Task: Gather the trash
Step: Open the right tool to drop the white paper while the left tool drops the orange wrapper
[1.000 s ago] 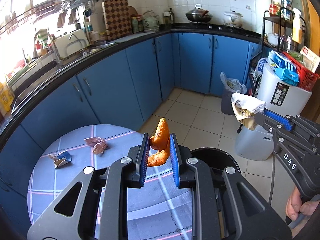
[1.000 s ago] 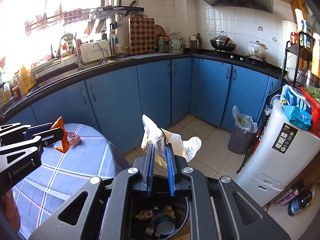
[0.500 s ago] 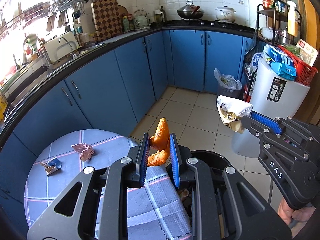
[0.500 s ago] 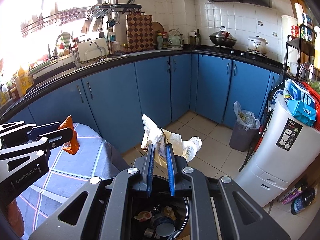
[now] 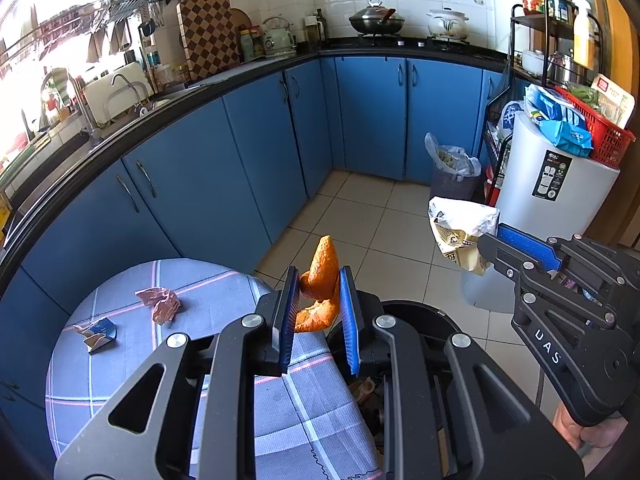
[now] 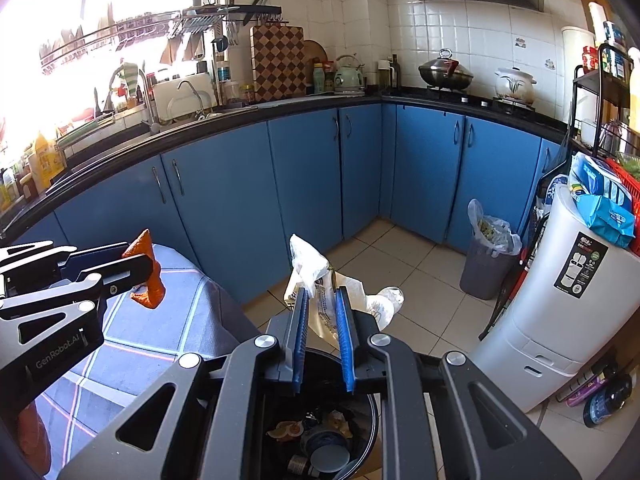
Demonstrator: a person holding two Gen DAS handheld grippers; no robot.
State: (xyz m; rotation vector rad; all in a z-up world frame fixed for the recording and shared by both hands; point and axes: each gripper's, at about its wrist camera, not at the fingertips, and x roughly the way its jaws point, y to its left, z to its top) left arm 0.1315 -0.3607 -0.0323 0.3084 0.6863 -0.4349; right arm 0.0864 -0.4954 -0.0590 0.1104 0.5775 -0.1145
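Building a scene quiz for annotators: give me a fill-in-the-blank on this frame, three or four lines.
1. The left gripper is shut on a piece of ___ peel.
2. The right gripper holds a crumpled white wrapper above the open black ___.
3. Two crumpled scraps, pink and blue-white, lie on the checked ___.

Missing words: orange; bin; tablecloth
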